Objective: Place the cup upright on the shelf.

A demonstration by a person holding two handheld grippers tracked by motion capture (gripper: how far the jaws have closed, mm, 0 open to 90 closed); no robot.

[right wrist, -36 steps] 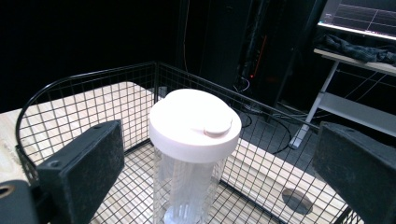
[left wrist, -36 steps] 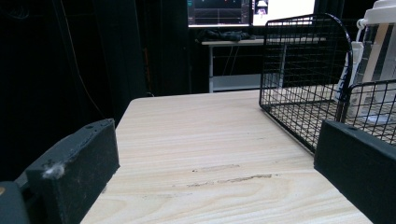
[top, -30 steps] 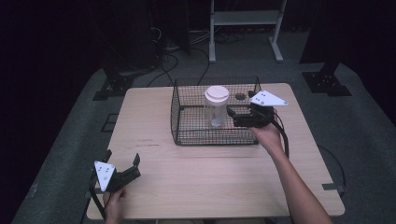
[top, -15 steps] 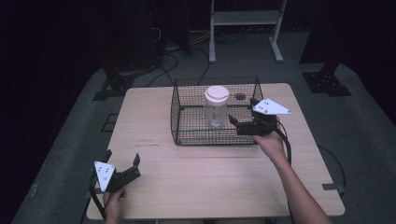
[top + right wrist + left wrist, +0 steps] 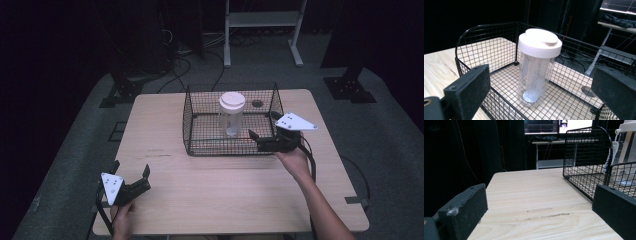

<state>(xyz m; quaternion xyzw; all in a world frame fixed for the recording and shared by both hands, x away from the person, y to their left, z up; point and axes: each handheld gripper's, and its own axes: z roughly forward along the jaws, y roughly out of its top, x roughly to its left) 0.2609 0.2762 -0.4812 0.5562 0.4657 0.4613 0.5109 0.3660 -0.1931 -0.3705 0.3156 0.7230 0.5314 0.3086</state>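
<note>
I hold the right gripper (image 5: 261, 141), jaws spread, at the wire basket's (image 5: 200, 145) 4 o'clock corner; jar (image 5: 231, 114) upright inside. Left gripper (image 5: 131, 176) idle, spread.

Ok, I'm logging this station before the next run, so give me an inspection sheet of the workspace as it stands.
Surface: light wooden table, a few faint scuffs near its left middle.
Job's things: clear jar with white lid upright inside the black wire basket.
Clutter: a small dark round thing beyond the basket; cannot tell what it is.
Grippers: left gripper open, low by the table's near left corner; right gripper open, at the basket's near right corner, aimed at the jar.
Cables: one trails from each gripper; more lie on the floor behind.
Surroundings: dark room, grey floor, white stand, black stand bases.
</note>
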